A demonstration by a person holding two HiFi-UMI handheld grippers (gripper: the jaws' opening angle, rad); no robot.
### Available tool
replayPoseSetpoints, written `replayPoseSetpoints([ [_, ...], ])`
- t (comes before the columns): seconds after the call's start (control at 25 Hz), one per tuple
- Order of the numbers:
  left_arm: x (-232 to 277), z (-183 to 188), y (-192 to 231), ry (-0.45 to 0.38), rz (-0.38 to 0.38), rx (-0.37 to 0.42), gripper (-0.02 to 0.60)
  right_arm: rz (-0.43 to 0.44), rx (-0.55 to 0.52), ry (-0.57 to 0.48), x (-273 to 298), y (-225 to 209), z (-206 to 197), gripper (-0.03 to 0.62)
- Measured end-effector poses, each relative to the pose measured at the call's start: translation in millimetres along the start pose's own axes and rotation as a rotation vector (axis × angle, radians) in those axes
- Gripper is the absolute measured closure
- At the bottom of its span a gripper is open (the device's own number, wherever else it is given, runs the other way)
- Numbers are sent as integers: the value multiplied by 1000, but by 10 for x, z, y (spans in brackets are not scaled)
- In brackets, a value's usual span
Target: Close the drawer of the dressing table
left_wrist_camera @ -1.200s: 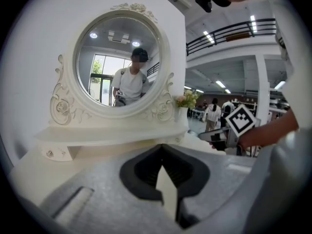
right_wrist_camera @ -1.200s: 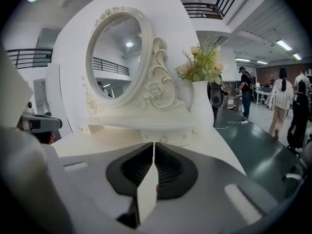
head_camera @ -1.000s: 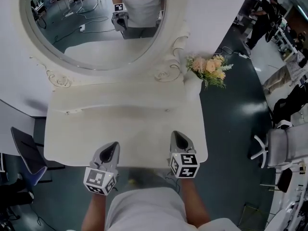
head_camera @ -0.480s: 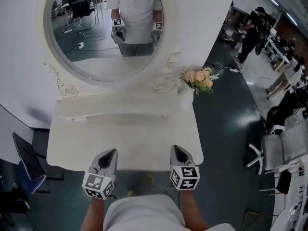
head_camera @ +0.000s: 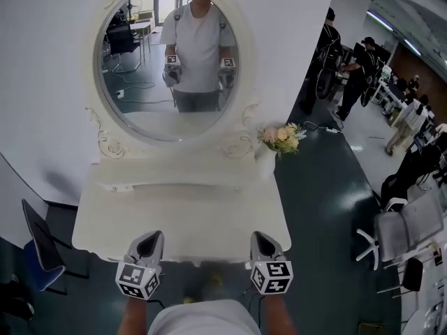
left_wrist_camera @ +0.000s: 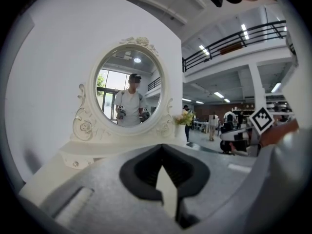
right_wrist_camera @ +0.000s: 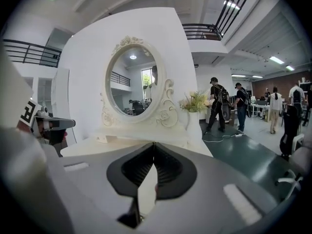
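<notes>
- Head view: the dressing table (head_camera: 181,211) stands against a white wall (head_camera: 42,82), straight ahead of the person and below them.
- The only drawer (left_wrist_camera: 74,163) I can make out is the small knobbed front on the low tier under the mirror (head_camera: 171,65), and it looks flush with that tier. Anything under the top's front edge is hidden from up here.
- Left gripper (head_camera: 148,237) and right gripper (head_camera: 263,237) sit side by side just at the table's front edge, pointing at the mirror.
- Left gripper view: jaw tips are together, nothing clamped, only pale tabletop showing through the slit lower down. Right gripper view shows the same thing, tips meeting and empty.
- The mirror reflects the person holding both grippers.
- Flowers (head_camera: 281,135) stand at the table's back right corner.
- Further out there's a white chair (head_camera: 405,229) on the right, and people (head_camera: 328,54) standing well behind.
</notes>
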State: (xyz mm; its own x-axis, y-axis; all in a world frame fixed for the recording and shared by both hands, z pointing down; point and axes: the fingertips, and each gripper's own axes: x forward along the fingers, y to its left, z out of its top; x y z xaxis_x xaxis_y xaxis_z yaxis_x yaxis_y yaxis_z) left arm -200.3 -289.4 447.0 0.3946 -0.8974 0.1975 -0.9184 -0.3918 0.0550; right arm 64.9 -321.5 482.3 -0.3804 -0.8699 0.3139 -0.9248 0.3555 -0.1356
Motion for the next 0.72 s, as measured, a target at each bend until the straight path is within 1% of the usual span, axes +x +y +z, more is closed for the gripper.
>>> replayPoseSetpoints([
  [0.08,-101,0,19,-3,5,-3,583,2,15,-12,-106,54,2,591],
  [0.24,-250,43,32,-12,11,-4,583,-12,-8,5,-252,109,-35,591],
  [0.32,-307,82,30,-18,11,6,583,-11,6,9,-290,129,-44,591],
  [0.48,-387,115,30,-29,12,13,583,-1,-16,3,-353,193,-19,591],
  [0.72,-532,168,90,-36,26,19,583,5,-13,1,-425,241,30,591],
])
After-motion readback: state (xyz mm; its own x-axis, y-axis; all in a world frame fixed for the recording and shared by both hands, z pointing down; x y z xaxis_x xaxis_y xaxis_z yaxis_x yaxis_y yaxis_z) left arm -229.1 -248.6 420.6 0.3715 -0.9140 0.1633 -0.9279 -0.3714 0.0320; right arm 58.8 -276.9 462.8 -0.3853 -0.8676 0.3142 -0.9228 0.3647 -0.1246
